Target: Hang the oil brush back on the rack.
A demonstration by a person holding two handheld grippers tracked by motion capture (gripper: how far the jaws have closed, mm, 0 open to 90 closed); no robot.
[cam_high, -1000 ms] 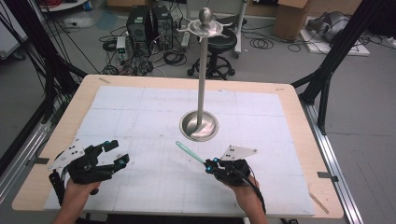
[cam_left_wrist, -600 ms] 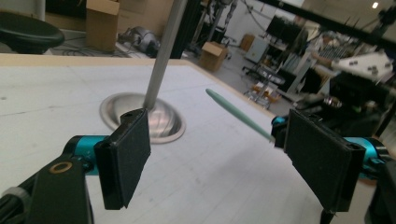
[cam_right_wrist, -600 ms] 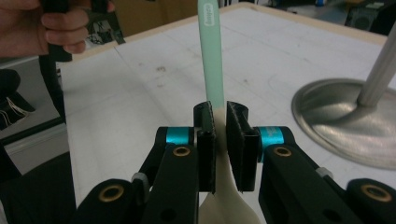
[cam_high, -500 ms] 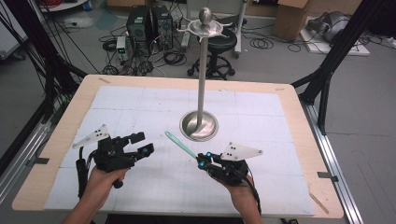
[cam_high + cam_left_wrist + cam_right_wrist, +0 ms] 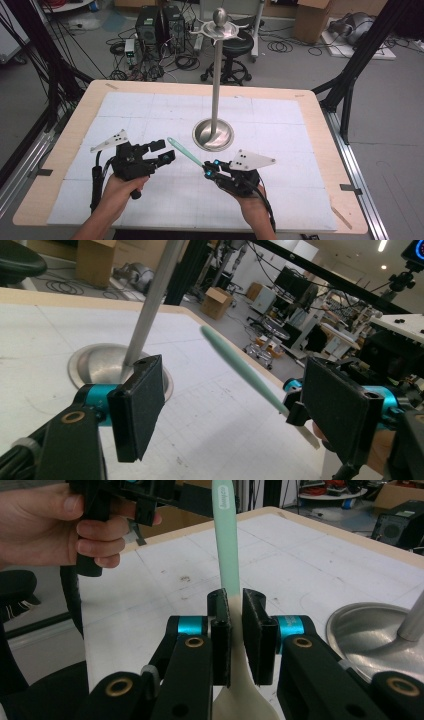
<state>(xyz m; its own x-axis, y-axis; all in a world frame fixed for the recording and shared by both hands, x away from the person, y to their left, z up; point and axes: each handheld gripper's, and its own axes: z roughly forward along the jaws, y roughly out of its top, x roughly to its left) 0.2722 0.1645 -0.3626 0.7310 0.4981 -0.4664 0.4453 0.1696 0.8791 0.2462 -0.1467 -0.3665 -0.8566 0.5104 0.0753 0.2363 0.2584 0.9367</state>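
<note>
Left gripper [image 5: 161, 152] has come up and inward across the white gridded mat [image 5: 280, 115] since a second ago; it now sits just beside the mint-green tip of the utensil, jaws pointed at it. Right gripper [image 5: 207, 168] has shifted only slightly and keeps the pale mint-green plastic utensil with a cream-white lower end [image 5: 186, 152] clamped; the right gripper view shows its jaws narrow, pinching the utensil [image 5: 226, 545] where green meets white, handle sticking up and away. The left gripper view shows its own jaws spread wide, nothing between them, with the green shaft [image 5: 240, 367] slanting through the gap but not touching either pad as far as I can tell. Utensil is off the table, held in the air between the two grippers, in front of the round base of the tall brushed-steel stand with hooks at its crown [image 5: 215, 85]. Progress, my read: pickup done, handover approach nearly done. Left to do: close the left jaws on the green end, release the right, then probably hang it on one of the top hooks [image 5: 235, 36]. None of the hooks carries anything yet. Wooden table edge [image 5: 320, 130] is well apart from all of this.
</note>
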